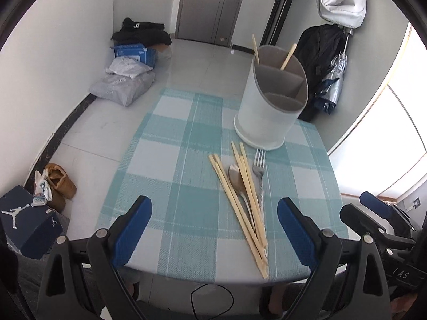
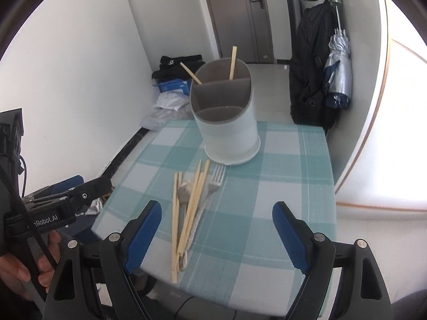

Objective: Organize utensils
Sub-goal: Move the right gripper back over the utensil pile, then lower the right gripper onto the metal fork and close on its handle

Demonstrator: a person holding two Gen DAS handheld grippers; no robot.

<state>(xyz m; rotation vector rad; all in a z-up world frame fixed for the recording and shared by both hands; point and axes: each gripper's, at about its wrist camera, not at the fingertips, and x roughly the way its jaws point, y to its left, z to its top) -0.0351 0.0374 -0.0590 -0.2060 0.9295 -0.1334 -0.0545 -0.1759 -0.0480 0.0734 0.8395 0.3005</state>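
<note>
A checked tablecloth (image 1: 186, 138) covers the table, and on it stands a grey holder (image 1: 269, 106), the landmark, with two chopsticks (image 1: 288, 56) leaning in its far compartment. Just in front of the holder lie loose chopsticks (image 1: 248, 200), a fork (image 1: 260, 170) and a spoon (image 1: 236, 178), overlapping. Nearer still, the left gripper (image 1: 214, 229) and right gripper (image 2: 216, 234) both hover wide and empty
</note>
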